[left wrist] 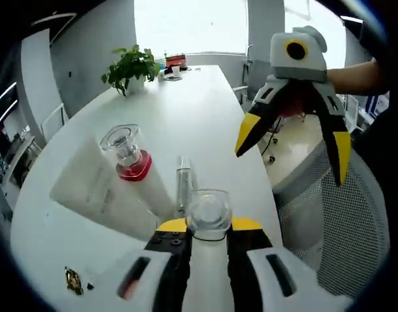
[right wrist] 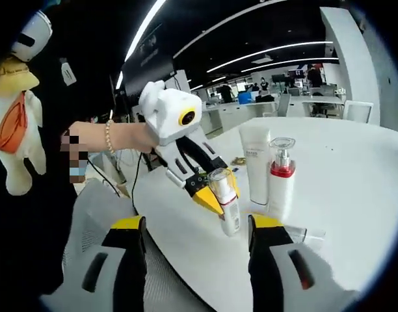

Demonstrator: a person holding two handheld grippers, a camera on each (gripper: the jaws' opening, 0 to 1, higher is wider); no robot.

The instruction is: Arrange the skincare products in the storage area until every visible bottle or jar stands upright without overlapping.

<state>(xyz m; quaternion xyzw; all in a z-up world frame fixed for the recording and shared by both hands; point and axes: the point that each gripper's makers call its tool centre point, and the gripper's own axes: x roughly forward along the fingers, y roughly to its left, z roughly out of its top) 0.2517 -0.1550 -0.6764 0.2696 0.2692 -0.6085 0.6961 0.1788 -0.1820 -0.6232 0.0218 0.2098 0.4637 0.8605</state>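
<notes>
Three skincare items on white table. Small white bottle with clear cap stands near table edge, clamped between left gripper jaws. White tube upright; beside it white pump bottle with red collar and clear cap. Thin clear stick lies flat. Right gripper spread wide, empty, over mesh chair. One potted plant at far end.

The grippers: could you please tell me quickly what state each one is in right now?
Left gripper: shut on a small bottle.
Right gripper: open, holding nothing.
</notes>
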